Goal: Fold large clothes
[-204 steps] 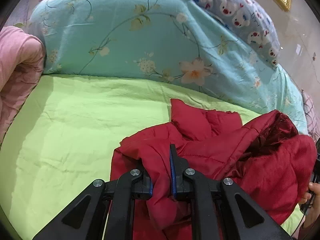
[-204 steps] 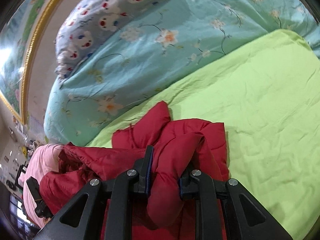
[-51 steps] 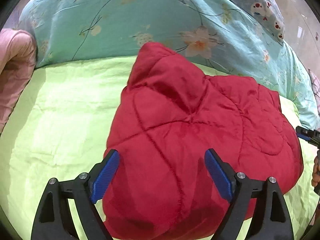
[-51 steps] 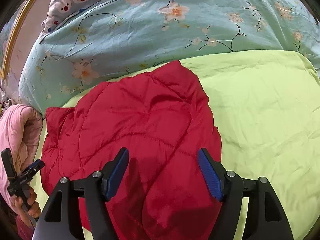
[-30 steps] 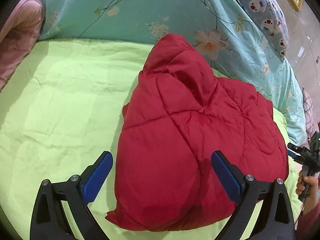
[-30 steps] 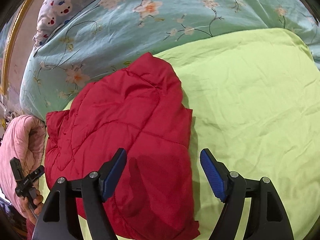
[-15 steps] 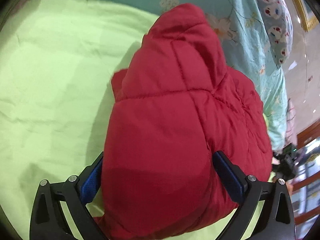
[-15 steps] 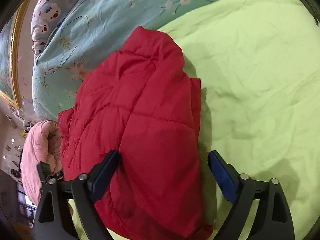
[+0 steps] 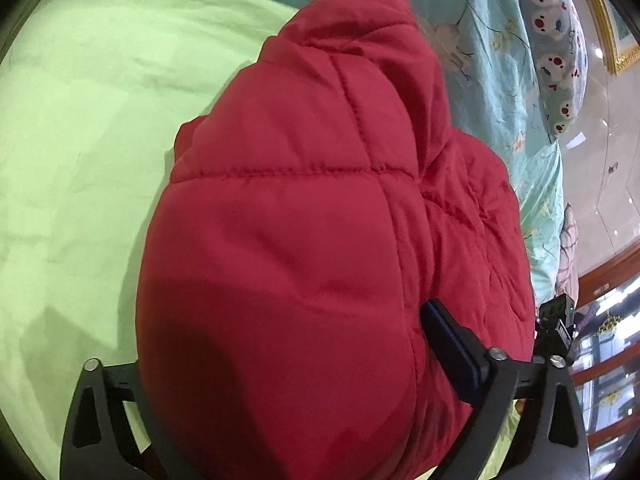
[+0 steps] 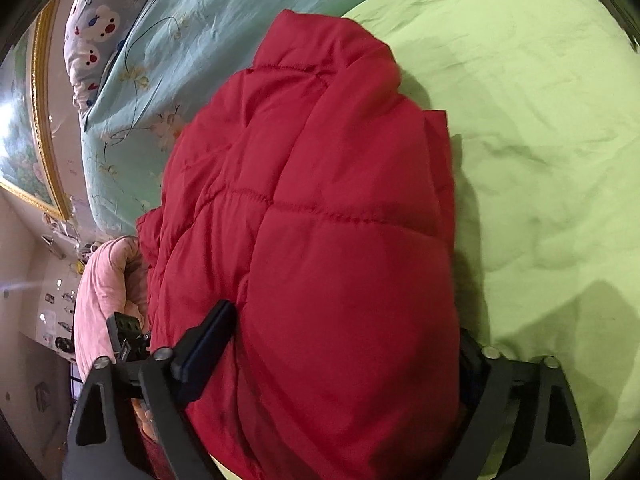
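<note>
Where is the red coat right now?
The red coat lies folded on the green sheet, beside the flowery blue quilt, between the open tongs in both views.

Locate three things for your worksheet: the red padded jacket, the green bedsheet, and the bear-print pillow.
red padded jacket (image 9: 304,248), left wrist view: middle quilted panel.
green bedsheet (image 10: 540,120), right wrist view: bare wrinkled area.
bear-print pillow (image 9: 556,52), left wrist view: printed face.

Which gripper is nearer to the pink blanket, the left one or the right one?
Left. The left gripper is at the red jacket's end beside the pink blanket; the right gripper is at the jacket's opposite end, farther away.
</note>
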`<state>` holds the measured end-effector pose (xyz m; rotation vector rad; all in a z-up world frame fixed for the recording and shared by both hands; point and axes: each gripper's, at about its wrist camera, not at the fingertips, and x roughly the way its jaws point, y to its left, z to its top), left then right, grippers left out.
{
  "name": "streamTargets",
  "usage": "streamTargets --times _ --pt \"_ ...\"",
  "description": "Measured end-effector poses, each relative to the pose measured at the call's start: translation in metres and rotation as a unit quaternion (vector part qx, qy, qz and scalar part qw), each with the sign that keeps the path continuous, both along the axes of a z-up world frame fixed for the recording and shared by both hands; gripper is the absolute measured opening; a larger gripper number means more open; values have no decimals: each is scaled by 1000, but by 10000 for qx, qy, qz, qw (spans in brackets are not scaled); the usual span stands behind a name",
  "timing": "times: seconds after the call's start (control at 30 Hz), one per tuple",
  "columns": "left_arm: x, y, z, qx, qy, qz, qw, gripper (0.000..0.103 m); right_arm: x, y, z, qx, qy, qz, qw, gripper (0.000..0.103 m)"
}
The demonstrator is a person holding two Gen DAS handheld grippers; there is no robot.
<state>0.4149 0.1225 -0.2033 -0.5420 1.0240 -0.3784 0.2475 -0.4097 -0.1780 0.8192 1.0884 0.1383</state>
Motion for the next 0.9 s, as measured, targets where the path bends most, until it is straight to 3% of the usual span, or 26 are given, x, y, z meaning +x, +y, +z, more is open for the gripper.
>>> streamTargets --times 0.1,0.23,0.33,0.53,0.9 --pt "-2 -1 4 34 -101 -31 9999 80 -1 -1 0 146 0 10 9999 72" --pt "-6 -4 14 133 -310 -13 9994 61 -2 0 6 364 -99 53 9993 51" --pt "-18 -1 25 74 -444 -26 9990 52 -4 3 12 442 -184 34 9989 45" --pt "-46 12 51 166 -708 16 9974 48 -10 28 36 499 -406 198 9977 39" --pt "-130 50 92 423 -1095 241 9928 47 -27 114 65 516 -754 832 9923 37"
